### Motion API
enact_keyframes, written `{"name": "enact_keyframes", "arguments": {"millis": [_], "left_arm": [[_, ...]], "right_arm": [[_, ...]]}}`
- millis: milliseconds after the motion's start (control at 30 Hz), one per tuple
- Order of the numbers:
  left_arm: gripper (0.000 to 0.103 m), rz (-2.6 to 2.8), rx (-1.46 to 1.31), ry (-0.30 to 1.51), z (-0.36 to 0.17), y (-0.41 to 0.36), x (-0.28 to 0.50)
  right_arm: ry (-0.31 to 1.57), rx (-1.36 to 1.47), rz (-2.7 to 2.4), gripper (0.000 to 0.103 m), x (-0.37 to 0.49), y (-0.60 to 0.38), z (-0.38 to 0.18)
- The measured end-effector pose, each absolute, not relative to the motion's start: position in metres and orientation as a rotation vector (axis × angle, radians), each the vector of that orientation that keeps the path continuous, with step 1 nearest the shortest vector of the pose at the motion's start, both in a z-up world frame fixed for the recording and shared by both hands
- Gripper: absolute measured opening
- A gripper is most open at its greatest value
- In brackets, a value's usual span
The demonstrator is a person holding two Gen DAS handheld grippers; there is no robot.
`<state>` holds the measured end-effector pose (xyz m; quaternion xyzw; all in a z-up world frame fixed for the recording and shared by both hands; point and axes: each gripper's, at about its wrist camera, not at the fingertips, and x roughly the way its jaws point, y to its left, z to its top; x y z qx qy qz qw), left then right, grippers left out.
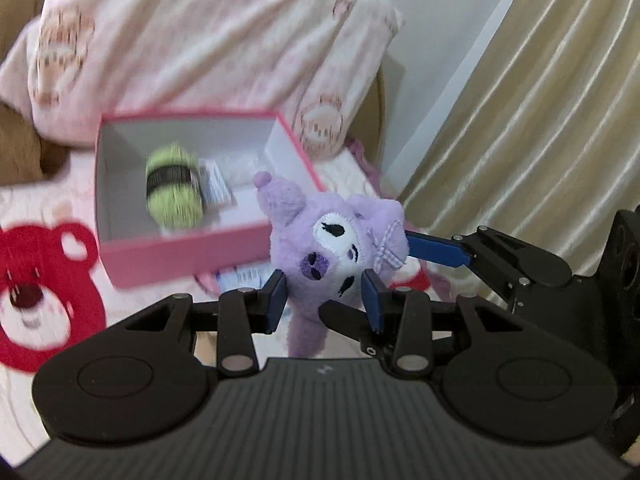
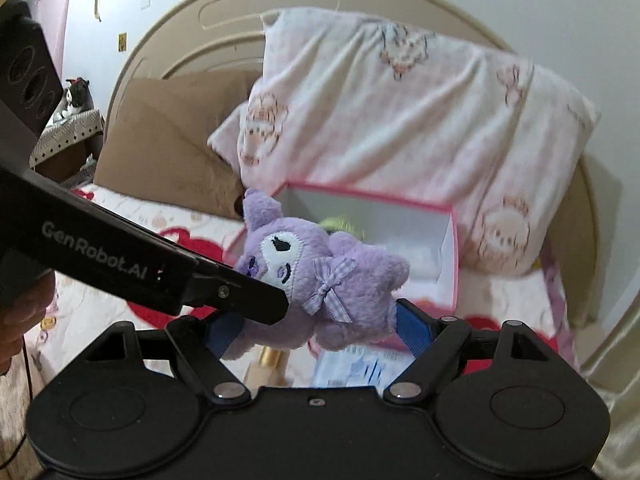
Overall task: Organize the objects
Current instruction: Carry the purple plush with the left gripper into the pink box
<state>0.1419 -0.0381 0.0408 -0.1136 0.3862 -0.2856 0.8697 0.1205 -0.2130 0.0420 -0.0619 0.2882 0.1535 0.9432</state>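
The purple plush toy hangs in the air just in front of the pink box, which sits open on the bed below the pink pillow. Both grippers have it. The left gripper has its jaws drawn fairly narrow, pinching the toy low on its body from either side. The right gripper has its jaws set wide, and the blue pads press the toy's bulkier end between them, near the checked bow.

Inside the pink box lie a green ball of yarn with a dark band and a small printed packet beside it, leaving free floor on the side nearer the toy. More small items lie on the bed in front of the box, under the toy, too blurred to name.

The toy looks light, soft and squashy; it should give under the pads rather than slip, and nothing about it seems fragile. Its pile is fluffy, so a shallow nip on an ear or limb could pull loose. The stuffed body is the safer place to grip. One gripper would probably be enough to carry it over the box wall.
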Motion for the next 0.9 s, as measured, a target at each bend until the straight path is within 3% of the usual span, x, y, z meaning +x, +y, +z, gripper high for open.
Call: {"name": "enact_keyframes", "arguments": {"millis": [333, 900], "left_arm": [[0.040, -0.594, -0.330, 0.890, 0.055, -0.035, 0.230], [0.040, -0.452, -0.548, 1.140, -0.079, -0.051, 0.357]], "right_arm": [[0.627, -0.114, 0.301, 0.085, 0.192, -0.221, 0.072], [0.923, -0.056, 0.229, 0.081, 0.332, -0.238, -0.033]]}}
